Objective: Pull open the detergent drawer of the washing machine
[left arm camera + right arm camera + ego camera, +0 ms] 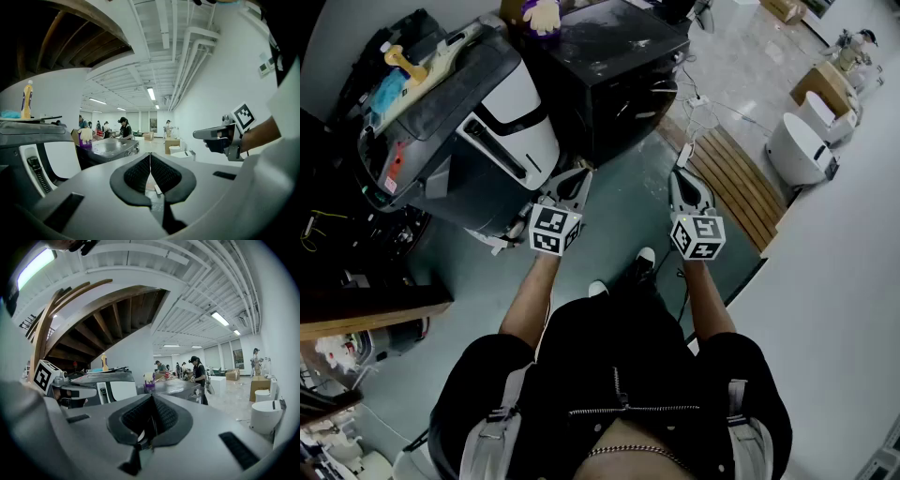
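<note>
The white and dark grey washing machine (502, 122) stands ahead and to the left of me, with a long dark handle slot (499, 150) on its white front. I cannot make out the detergent drawer. My left gripper (580, 176) hovers just right of the machine's front corner without touching it, jaws shut and empty. My right gripper (681, 174) is held further right over the floor, also shut and empty. In the left gripper view the left gripper (150, 158) has its pads pressed together and the machine (44, 154) sits at the left. The right gripper (152, 403) shows closed pads too.
A black machine (614, 66) stands beyond the washer. A yellow bottle (27, 98) and clutter lie on the washer's top. Wooden slats (736, 183) and white round appliances (802, 150) are to the right. Several people (123, 127) work far off. My feet (642, 261) are below.
</note>
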Demonstrator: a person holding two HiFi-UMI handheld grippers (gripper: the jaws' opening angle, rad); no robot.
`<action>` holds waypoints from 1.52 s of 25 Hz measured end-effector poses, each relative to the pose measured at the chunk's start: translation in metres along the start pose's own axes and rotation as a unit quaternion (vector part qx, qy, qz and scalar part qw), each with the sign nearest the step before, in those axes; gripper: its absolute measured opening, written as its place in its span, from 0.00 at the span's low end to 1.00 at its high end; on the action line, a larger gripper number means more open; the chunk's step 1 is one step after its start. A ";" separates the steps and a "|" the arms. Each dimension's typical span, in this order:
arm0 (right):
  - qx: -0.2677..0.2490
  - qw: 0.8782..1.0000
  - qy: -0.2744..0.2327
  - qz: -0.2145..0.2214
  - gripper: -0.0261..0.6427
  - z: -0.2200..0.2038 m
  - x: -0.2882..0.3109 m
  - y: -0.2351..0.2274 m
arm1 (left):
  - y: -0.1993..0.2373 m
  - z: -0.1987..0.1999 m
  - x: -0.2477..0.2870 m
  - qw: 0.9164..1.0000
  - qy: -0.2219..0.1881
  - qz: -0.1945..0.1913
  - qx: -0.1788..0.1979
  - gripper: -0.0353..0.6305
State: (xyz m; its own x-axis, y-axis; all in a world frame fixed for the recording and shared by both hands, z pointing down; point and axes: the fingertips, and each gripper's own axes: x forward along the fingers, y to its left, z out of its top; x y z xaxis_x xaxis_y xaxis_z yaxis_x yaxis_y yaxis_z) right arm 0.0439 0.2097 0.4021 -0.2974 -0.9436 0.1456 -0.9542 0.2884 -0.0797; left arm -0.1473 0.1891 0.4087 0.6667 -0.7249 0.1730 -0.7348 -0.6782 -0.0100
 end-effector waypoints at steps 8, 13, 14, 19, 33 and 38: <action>0.019 1.000 -0.013 0.012 0.05 0.001 0.000 0.005 | -0.001 -0.002 -0.003 1.000 0.000 0.002 -0.003 0.08; 0.033 0.999 -0.016 0.018 0.05 -0.004 0.001 0.012 | 0.003 -0.007 -0.006 1.000 0.003 0.002 0.000 0.08; 0.036 0.999 -0.013 0.018 0.05 -0.006 0.002 0.012 | 0.003 -0.009 -0.005 1.000 0.005 0.002 0.000 0.08; 0.040 0.999 -0.001 0.024 0.05 -0.009 0.014 0.002 | 0.006 -0.005 0.009 1.000 0.007 0.003 -0.004 0.08; 0.030 0.994 0.047 0.092 0.03 0.006 0.139 -0.052 | 0.058 0.024 0.114 0.999 0.009 0.045 -0.012 0.08; 0.014 0.990 0.054 0.131 0.03 0.018 0.179 -0.083 | 0.066 0.036 0.163 0.997 0.008 0.069 -0.015 0.08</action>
State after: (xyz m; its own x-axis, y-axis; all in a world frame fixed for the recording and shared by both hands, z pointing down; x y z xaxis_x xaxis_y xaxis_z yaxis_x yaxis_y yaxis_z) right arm 0.0705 0.0140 0.4165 -0.5382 -0.8135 0.2202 -0.8427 0.5156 -0.1550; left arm -0.0828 0.0216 0.4006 0.5571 -0.8091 0.1870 -0.8230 -0.5680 -0.0058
